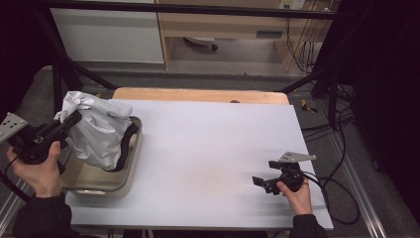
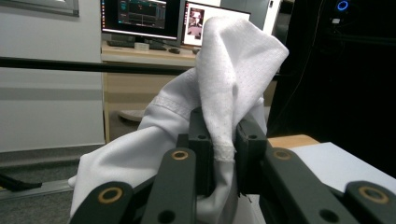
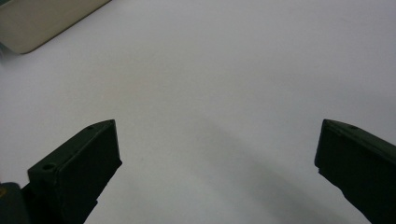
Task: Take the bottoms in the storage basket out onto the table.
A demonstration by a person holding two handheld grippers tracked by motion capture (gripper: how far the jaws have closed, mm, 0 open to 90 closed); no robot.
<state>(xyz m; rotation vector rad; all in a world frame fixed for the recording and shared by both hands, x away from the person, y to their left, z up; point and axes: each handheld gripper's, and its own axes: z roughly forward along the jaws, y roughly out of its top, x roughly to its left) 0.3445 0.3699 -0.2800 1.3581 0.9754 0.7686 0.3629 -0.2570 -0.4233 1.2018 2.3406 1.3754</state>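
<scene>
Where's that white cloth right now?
In the high view the white cloth hangs at the table's left side, pinched in the left gripper and draping into the beige bin; the right gripper rests far off.

Dim room; light is falling mainly on the white-covered desk [image 1: 208,148], its wooden edge [image 1: 200,94] showing at the far side. Grey floor [image 1: 237,64] is running beyond. A pale cabinet [image 1: 106,37] is standing by a wooden bench [image 2: 140,53] carrying two lit monitors [image 2: 140,18]. Cables [image 1: 341,163] are trailing at right.
</scene>
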